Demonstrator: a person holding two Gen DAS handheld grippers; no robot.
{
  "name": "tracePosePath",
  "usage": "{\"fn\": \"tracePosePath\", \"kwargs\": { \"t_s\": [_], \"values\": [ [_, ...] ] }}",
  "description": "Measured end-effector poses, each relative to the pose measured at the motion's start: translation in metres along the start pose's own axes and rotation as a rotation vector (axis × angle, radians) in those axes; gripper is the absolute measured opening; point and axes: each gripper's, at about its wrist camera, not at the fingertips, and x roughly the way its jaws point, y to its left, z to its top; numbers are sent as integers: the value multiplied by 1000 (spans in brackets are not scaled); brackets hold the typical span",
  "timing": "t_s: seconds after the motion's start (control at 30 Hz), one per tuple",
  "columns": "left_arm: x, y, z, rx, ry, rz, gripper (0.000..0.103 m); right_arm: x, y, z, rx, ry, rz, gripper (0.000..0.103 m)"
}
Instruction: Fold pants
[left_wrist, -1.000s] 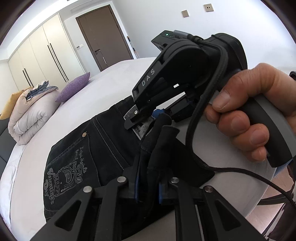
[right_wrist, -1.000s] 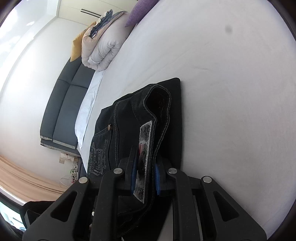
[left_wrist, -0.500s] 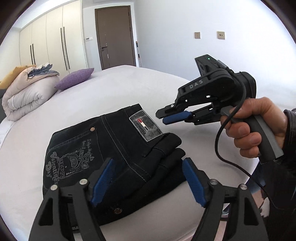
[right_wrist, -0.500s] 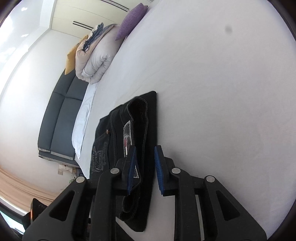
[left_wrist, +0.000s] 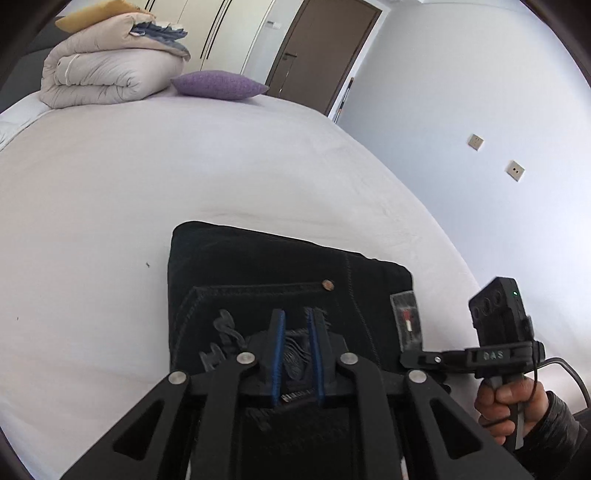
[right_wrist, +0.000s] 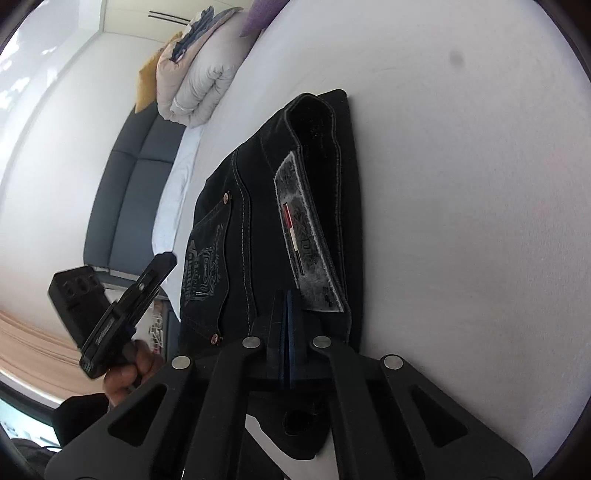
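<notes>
Left wrist view: the folded black denim pants (left_wrist: 280, 269) lie as a compact rectangular bundle on the white bed sheet (left_wrist: 147, 184), near the edge closest to the person, with the back pocket and its copper rivet (left_wrist: 327, 284) facing up. The left gripper (left_wrist: 295, 332) hovers directly over the pocket area; its blue-padded fingers (left_wrist: 277, 347) stand a narrow gap apart with no fabric between them, so this tong is nearly closed but holds nothing. The right gripper (left_wrist: 424, 359) sits at the waistband side, beside the grey waistband patch (left_wrist: 406, 325). A rolled beige duvet (left_wrist: 103, 70) and a purple cushion (left_wrist: 218, 85) rest well apart at the far end. Right wrist view: the right gripper (right_wrist: 287, 306) has its pads pressed together, apparently with nothing between them, positioned just beside the lower end of the patch (right_wrist: 306, 251); whether it touches the cloth cannot be told. The waistband edge (right_wrist: 317, 110) curls up from the layers below. The left gripper (right_wrist: 147, 280) appears at the left, held in a hand (right_wrist: 129, 369). Judged step: the folds appear complete and the stage is final tidying. The next move calls for pressing the raised waistband flat and squaring the bundle's edges without dragging the layers apart.
</notes>
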Motion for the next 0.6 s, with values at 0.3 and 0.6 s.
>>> {"fn": "tracePosePath", "kwargs": {
  "t_s": [0.3,0.6],
  "values": [
    [37,28,-14,-6,88,14,5,3,3,-11,-29,-23,-7,0],
    [-17,29,-76,-102,0,-14,4,4,0,-18,-61,-37,-7,0]
  ]
}}
